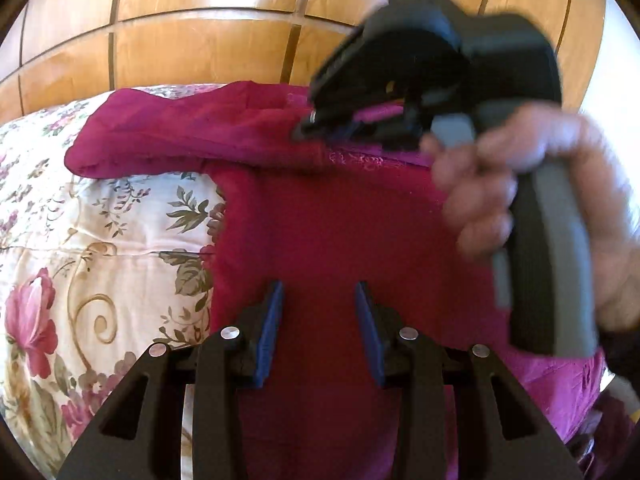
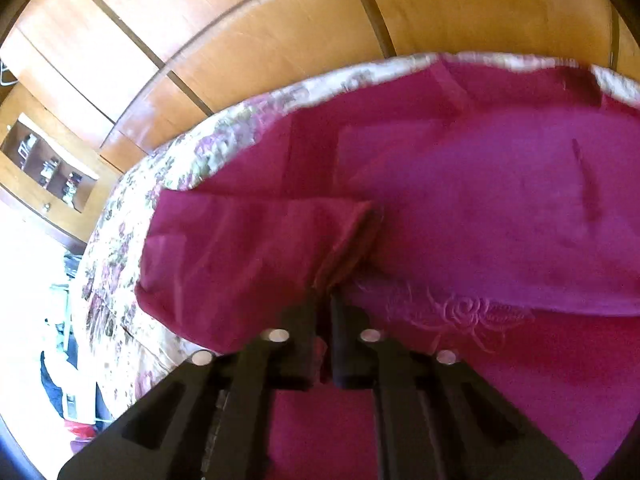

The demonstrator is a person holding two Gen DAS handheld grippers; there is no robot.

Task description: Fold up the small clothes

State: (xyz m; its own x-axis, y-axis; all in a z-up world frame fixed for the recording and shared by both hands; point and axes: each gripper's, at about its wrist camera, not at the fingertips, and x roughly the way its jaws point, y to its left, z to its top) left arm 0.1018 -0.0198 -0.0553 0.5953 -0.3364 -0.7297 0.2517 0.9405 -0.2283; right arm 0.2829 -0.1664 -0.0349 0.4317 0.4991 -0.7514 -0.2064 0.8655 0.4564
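A magenta garment (image 1: 328, 232) with embroidered roses lies on a floral bedspread (image 1: 100, 232). My left gripper (image 1: 319, 292) is open and empty, its blue pads (image 1: 272, 320) hovering over the garment's body. My right gripper (image 1: 308, 124), held in a hand, shows at the upper right of the left wrist view, pinching the garment's sleeve (image 1: 180, 132). In the right wrist view the right gripper (image 2: 326, 300) is shut on a bunched fold of the sleeve (image 2: 248, 248), beside the embroidered rose (image 2: 464, 312). The garment's body (image 2: 500, 200) spreads beyond.
A wooden panelled wardrobe (image 1: 200, 40) stands behind the bed. In the right wrist view a wooden shelf niche (image 2: 52, 164) with small items is at the left, and the bedspread's edge (image 2: 120, 240) drops off toward a bright floor.
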